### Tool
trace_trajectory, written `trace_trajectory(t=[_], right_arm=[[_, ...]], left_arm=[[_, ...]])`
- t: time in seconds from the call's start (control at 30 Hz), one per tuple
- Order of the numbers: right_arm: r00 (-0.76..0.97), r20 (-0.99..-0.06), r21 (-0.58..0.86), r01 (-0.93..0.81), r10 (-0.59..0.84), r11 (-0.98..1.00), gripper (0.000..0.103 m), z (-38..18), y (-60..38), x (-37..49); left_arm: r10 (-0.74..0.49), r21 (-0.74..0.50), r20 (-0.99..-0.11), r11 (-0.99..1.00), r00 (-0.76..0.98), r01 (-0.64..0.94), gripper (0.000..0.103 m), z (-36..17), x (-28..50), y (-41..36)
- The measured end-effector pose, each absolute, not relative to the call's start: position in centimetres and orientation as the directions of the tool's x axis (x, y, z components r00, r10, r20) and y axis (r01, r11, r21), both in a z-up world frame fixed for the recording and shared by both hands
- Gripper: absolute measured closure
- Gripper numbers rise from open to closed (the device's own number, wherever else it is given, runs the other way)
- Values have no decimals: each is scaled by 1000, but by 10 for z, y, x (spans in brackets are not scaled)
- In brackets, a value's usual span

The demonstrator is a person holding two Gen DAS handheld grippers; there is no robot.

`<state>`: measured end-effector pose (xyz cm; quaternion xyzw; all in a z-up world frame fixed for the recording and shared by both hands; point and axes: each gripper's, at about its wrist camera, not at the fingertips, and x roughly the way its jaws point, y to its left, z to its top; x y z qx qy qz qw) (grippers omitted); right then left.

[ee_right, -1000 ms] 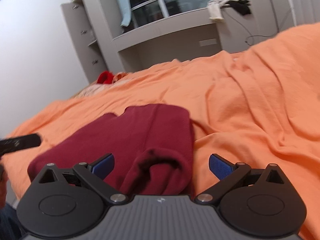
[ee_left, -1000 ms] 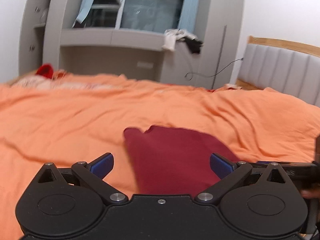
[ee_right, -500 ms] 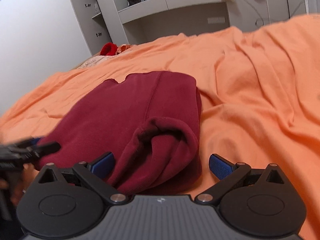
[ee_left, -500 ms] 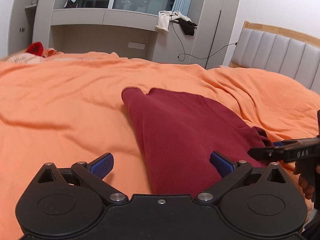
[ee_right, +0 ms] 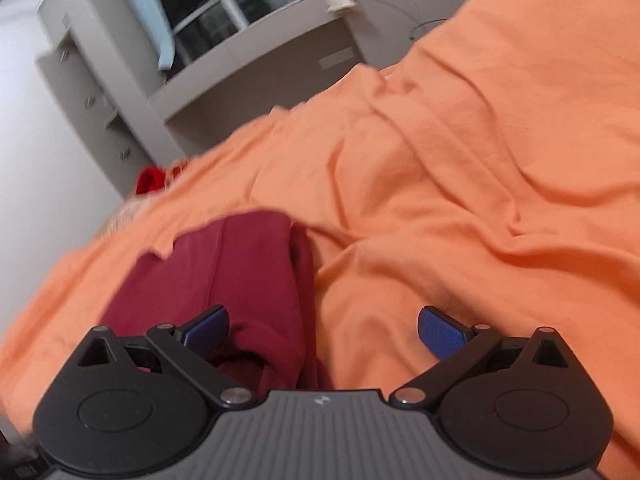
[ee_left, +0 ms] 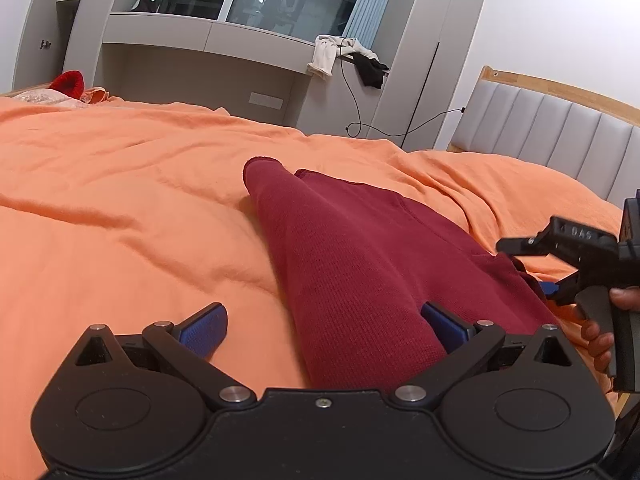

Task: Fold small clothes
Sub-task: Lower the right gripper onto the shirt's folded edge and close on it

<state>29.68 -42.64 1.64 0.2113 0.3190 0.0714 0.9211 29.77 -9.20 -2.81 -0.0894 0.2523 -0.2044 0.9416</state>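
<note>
The dark red garment (ee_left: 360, 264) lies folded lengthwise on the orange bedspread (ee_left: 120, 216), its rolled edge near the bed's front. Since half a second ago the left hand-held gripper (ee_left: 324, 324) has dropped closer — jaws wide apart, straddling the garment's near end. The right hand-held gripper (ee_right: 324, 328) has swung rightward and tilted, its view blurred; its jaws stand apart too, the left pad (ee_right: 206, 328) over the cloth, gripping nothing.
</note>
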Motion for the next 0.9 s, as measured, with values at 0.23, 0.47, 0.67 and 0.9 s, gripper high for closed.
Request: trace_trajectory(t=[0.23,0.47,0.67,0.9], right_arm=[[802,-580,172,-51,143,984,0,17,-389,282],[807,-572,184,-49,148,982,0,20,-392,277],[823,-531,316,-30,203,948,0,20,-409,279],[809,-522,445,-11,270,896,0,9,-413,290]], left_arm=[[-428,-272,-434,901,793,338,1,-28,296,-92],[-423,-267,-428,904,799,335,1,-29,295,-93],[-422,-267,-427,904,800,334,1,-30,295,-93],[-421,-266,-425,904,802,334,1,-30,294,-93]])
